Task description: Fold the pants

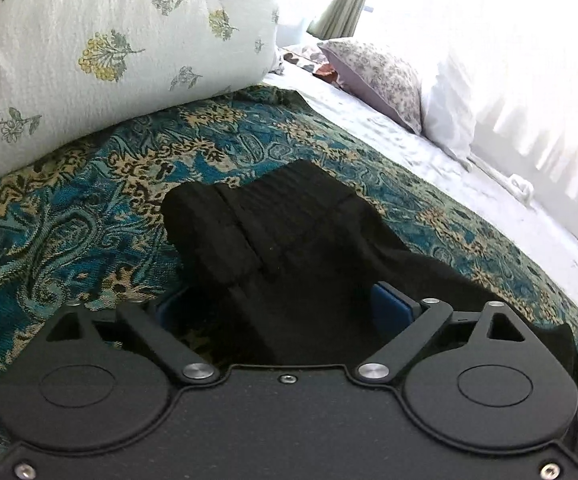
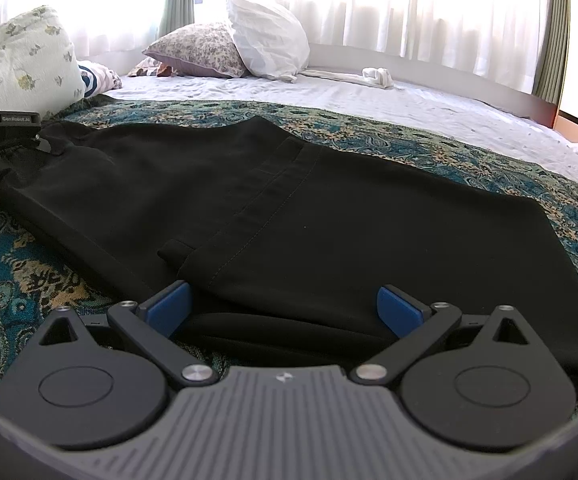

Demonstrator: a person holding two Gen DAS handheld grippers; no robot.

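Bed [image 2: 429, 100]: carries the patterned blanket [image 2: 21, 280].
Pants [image 2: 289, 220]: flat on blanket, long axis crosswise.
Right tongs [image 2: 285, 308]: spread around pants' near edge.
Left tongs [image 1: 285, 308]: spread, waistband end bunched between.

Matt black cloth pants [image 2: 289, 208] lie between the jaws on a woven patterned bedspread [image 2: 29, 272]; gripper pads [image 2: 169, 308] look smooth blue plastic.

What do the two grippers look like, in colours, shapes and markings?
The left gripper has a plain matte black body, round black hubs, silver pivot screws and blue finger pads. The right gripper has the same black linkage and blue pads, but a grey ribbed body with a small white logo.
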